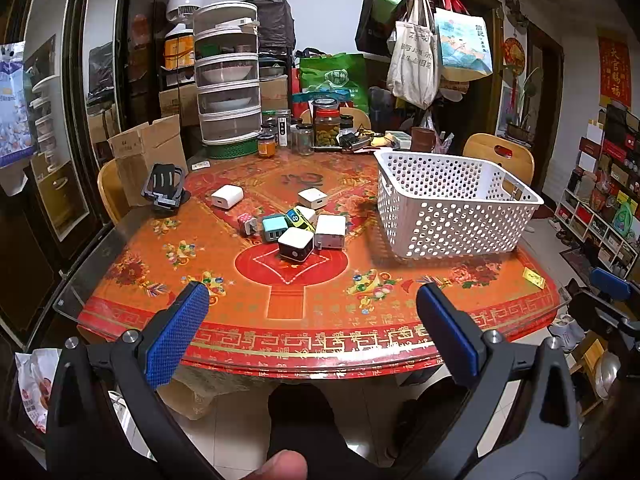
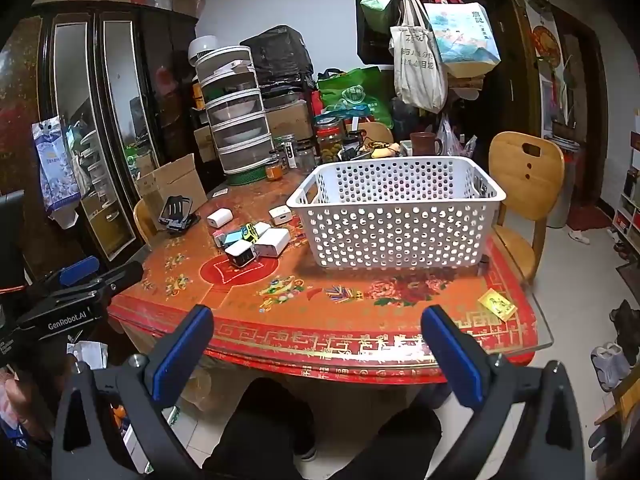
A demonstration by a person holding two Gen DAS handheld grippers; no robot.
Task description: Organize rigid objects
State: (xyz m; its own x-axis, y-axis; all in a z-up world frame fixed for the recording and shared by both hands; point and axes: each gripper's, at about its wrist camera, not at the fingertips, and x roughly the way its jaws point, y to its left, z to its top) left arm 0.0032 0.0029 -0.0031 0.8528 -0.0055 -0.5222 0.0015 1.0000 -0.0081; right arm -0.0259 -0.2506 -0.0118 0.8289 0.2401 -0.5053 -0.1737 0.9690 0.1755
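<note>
Several small charger cubes lie in a cluster on the red patterned table, also seen in the right wrist view. A black-and-white cube is nearest, a teal one and a white one flank it. Two white chargers lie farther back. A white perforated basket stands to the right, also in the right wrist view. My left gripper is open and empty over the near table edge. My right gripper is open and empty, below the basket.
A black phone stand sits at the table's left. Jars and a stacked drawer tower crowd the back edge. A yellow card lies at the near right corner. Wooden chairs stand around.
</note>
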